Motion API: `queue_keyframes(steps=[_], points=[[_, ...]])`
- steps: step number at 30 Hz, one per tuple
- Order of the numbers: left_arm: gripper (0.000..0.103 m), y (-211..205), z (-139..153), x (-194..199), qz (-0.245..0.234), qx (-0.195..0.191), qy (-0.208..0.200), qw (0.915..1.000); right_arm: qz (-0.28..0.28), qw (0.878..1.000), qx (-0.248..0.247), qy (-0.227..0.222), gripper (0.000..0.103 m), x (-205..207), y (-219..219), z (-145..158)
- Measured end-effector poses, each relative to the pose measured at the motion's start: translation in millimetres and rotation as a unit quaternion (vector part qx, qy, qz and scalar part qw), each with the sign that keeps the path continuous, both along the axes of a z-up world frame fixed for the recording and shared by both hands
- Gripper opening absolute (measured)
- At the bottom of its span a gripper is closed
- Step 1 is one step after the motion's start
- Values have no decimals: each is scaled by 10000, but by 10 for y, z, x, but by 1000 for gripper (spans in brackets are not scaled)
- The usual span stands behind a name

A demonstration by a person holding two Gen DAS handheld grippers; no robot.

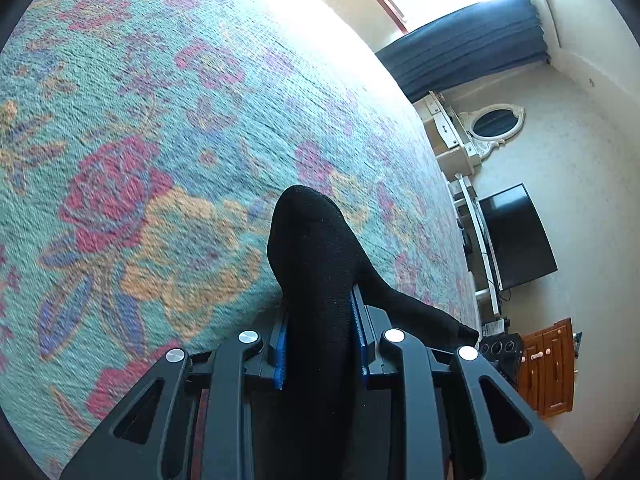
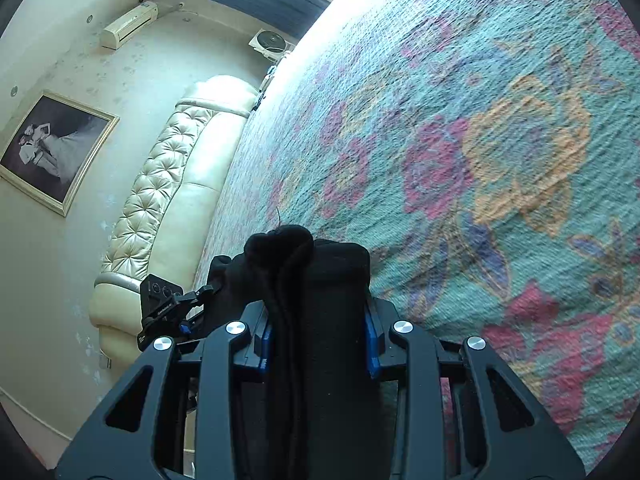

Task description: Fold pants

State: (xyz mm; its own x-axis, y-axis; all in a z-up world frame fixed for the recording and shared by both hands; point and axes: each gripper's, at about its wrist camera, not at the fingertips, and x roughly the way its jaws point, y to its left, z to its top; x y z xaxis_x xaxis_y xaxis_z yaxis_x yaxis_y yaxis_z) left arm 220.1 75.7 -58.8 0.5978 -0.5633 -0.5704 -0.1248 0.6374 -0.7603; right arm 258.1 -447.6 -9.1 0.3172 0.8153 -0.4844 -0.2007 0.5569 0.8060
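Observation:
The black pants (image 1: 316,264) are bunched between the blue pads of my left gripper (image 1: 320,344), which is shut on them above the floral bedspread (image 1: 160,128). A strip of the fabric trails off to the right toward the other gripper (image 1: 500,348). In the right wrist view my right gripper (image 2: 318,344) is shut on another thick bunch of the black pants (image 2: 320,276), also held above the bedspread (image 2: 480,140). The left gripper (image 2: 168,300) shows at its left. The rest of the pants is hidden below the grippers.
The teal bedspread with red and yellow flowers fills most of both views. A cream tufted headboard (image 2: 160,184) lies along the bed's far side. A black TV (image 1: 516,236), a wooden cabinet (image 1: 548,372) and a white mirror (image 1: 494,124) stand past the bed's other edge.

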Motion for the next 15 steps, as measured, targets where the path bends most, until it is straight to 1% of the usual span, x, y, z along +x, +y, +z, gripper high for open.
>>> queue_keyframes(steps=[6,9,11,13,15], points=[[26,354,4,204,380,173,98,9991,97,9999,48,-23,32,374,474,-10],[26,453,-95,251,465,205,195,9985,64,9999,36,112,32,516,621,-102],[28,465,-184,251,444,65,213,9988,6,9996,164,210,32,555,604,-184],[34,475,-245,258,414,-152,203,9988,-26,9989,370,300,33,548,542,-248],[41,517,-293,183,396,-466,170,9980,-35,9982,487,359,36,507,492,-251]])
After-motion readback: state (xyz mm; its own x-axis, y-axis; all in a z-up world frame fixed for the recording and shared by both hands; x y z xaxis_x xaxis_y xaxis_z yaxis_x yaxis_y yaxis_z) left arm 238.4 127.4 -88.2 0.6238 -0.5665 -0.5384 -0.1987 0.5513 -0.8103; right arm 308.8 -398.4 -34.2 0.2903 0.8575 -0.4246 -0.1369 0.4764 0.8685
